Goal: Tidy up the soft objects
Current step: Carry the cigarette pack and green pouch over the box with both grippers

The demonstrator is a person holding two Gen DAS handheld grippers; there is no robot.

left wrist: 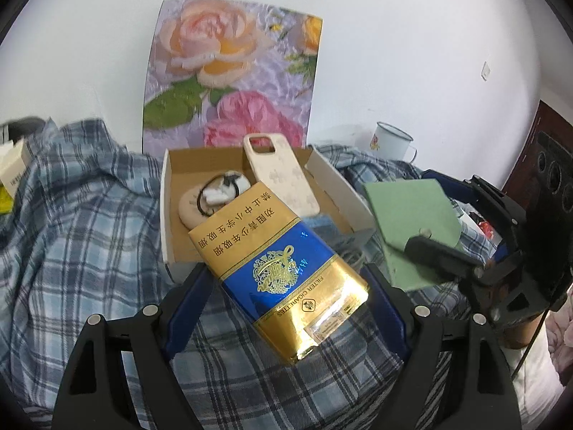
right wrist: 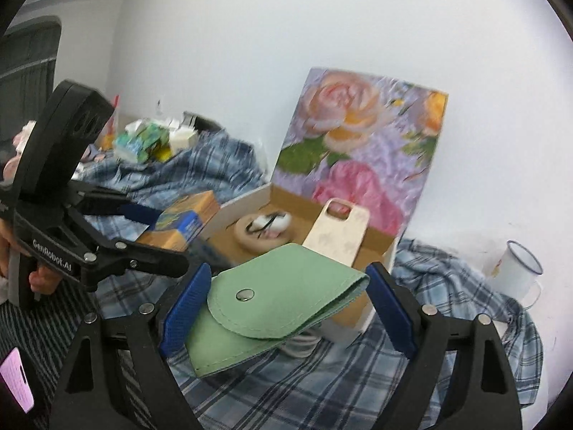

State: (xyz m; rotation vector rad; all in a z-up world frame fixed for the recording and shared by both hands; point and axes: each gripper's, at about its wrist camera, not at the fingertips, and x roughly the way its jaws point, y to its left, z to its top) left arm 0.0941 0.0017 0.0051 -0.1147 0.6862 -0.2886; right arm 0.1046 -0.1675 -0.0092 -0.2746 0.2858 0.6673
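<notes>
My left gripper (left wrist: 286,283) is shut on a blue and gold cigarette pack (left wrist: 283,272), held tilted above the front edge of an open cardboard box (left wrist: 168,193). The box holds a cream phone case (left wrist: 283,179), a beige round puff (left wrist: 189,208) and a black hair tie with white bits (left wrist: 222,186). My right gripper (right wrist: 286,301) is shut on a green felt pouch (right wrist: 279,297) with a snap button, held just in front of the box (right wrist: 379,247). The pouch also shows at the right of the left wrist view (left wrist: 412,215).
A blue plaid cloth (left wrist: 71,236) covers the surface around the box. A floral board (left wrist: 232,71) leans on the white wall behind it. A white enamel mug (left wrist: 392,141) stands at the back right. Small boxes and packets (right wrist: 150,139) lie at the far left.
</notes>
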